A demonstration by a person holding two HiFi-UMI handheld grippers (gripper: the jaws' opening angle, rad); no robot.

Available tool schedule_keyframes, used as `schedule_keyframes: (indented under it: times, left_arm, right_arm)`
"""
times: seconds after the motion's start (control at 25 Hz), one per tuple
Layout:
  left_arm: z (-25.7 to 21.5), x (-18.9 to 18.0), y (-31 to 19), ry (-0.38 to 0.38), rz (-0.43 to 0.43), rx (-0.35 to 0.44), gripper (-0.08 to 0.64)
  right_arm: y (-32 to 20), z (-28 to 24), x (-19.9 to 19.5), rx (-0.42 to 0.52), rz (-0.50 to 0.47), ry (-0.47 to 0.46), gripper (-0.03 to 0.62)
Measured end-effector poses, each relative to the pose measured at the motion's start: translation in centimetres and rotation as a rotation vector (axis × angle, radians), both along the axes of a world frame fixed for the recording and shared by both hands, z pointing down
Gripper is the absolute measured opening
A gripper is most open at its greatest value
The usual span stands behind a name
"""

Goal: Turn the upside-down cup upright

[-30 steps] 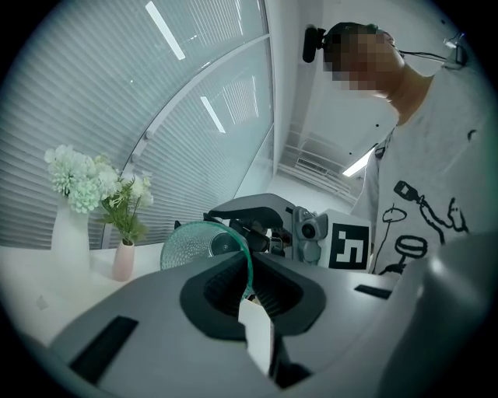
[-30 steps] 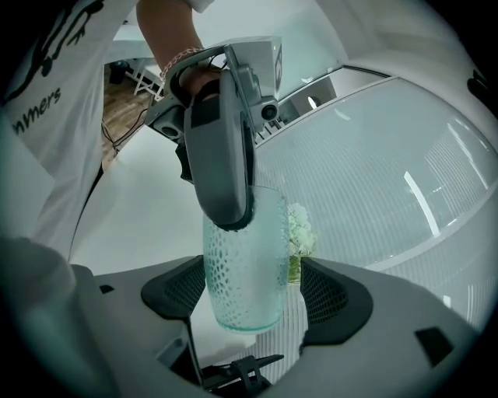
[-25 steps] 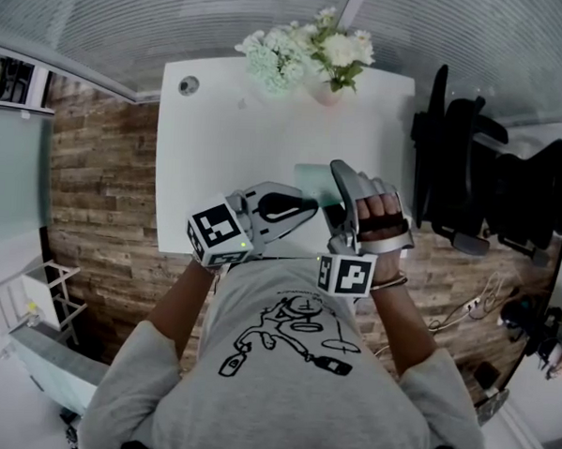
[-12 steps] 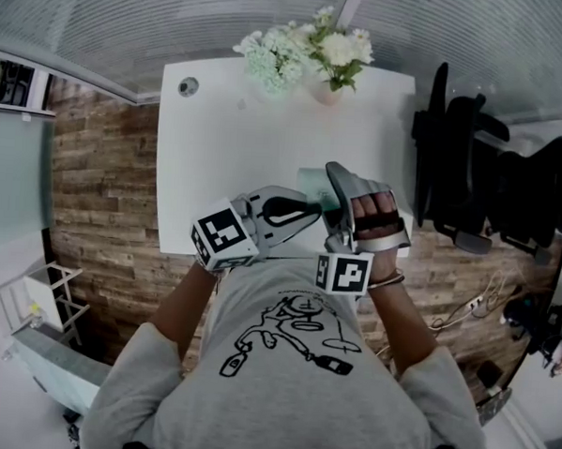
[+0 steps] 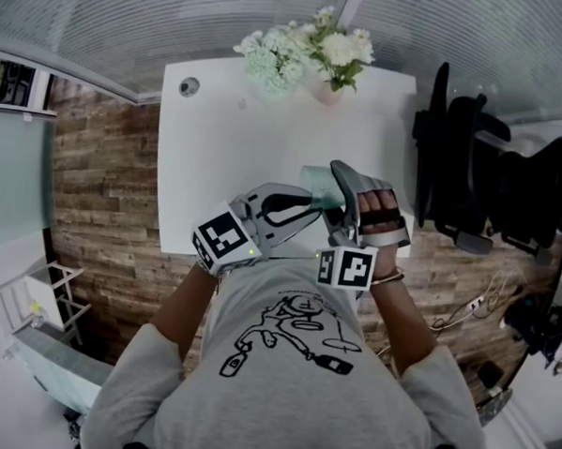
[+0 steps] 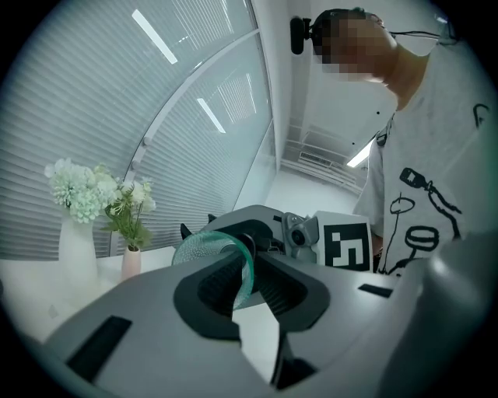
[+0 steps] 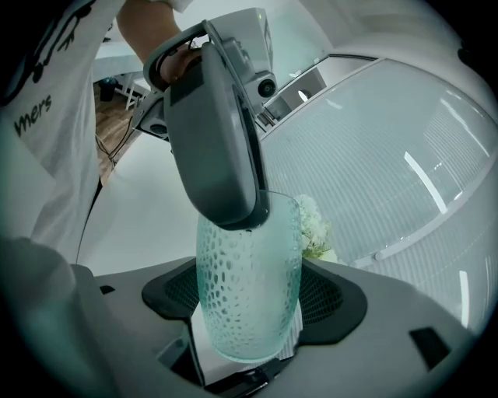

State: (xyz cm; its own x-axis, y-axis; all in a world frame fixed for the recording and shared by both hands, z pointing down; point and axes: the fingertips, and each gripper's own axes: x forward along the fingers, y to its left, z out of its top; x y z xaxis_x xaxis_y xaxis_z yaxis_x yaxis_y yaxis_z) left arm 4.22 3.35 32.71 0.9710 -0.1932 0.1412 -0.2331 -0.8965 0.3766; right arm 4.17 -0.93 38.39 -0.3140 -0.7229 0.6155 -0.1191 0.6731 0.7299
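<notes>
Nearest thing, bottom of the head view, is the wearer's grey printed shirt (image 5: 283, 360). Just above it, around the middle of the frame, both tongs meet over the near edge of the white table (image 5: 220, 131).

The right gripper (image 7: 249, 289) is clamped on the belly of the dimpled green glass cup (image 7: 249, 311). Its pads squeeze from both sides, with the rounded base toward its camera and the rim pointing away. So the cup sits just right of centre in the head view, held up off the tabletop as far as I can tell.

The left gripper (image 6: 250, 272) comes in from the left of the frame with the cup's rim wall between its jaws. They've just been opening and now stand a crack apart, so I don't see them pinching it.

Further back, at the table's top edge, there are pale flowers (image 5: 309, 47) in vases. Black chairs (image 5: 481, 173) stand at the right, off the table.
</notes>
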Motion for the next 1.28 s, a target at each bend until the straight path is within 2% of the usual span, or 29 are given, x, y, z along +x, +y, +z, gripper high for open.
schedule_keyframes:
  times: [0.28,0.48,0.64,0.88,1.0,1.28]
  left_arm:
    - [-0.3,-1.2,-0.6,-0.002,-0.047,0.024,0.11]
    - [-0.9,-2.0,-1.2,0.018,-0.09,0.045,0.188]
    - [-0.9,-2.4,-1.7,0.013,-0.126,0.043,0.258]
    - [-1.1,-2.8,-2.2,0.027,-0.158,0.049,0.325]
    - [-1.7,-2.5,-2.2,0.041,-0.151,0.062,0.333]
    - [-2.1,-1.9,-1.8,0.049,-0.123,0.086,0.336]
  right_arm:
    - [-0.1,0.1,0.2,-0.079,0.063,-0.177,0.364]
    - [-0.3,0.0,0.2,-0.146,0.114,-0.337,0.364]
    - [-0.4,-0.7,-0.1,-0.21,0.154,-0.543,0.364]
    - [0.0,-2.8,-1.2,-0.33,0.134,-0.973,0.364]
    - [0.3,-3.3,-1.4,-0.351,0.114,-1.085,0.364]
    - [1.2,-4.5,-2.8,-0.403,0.043,-1.259,0.364]
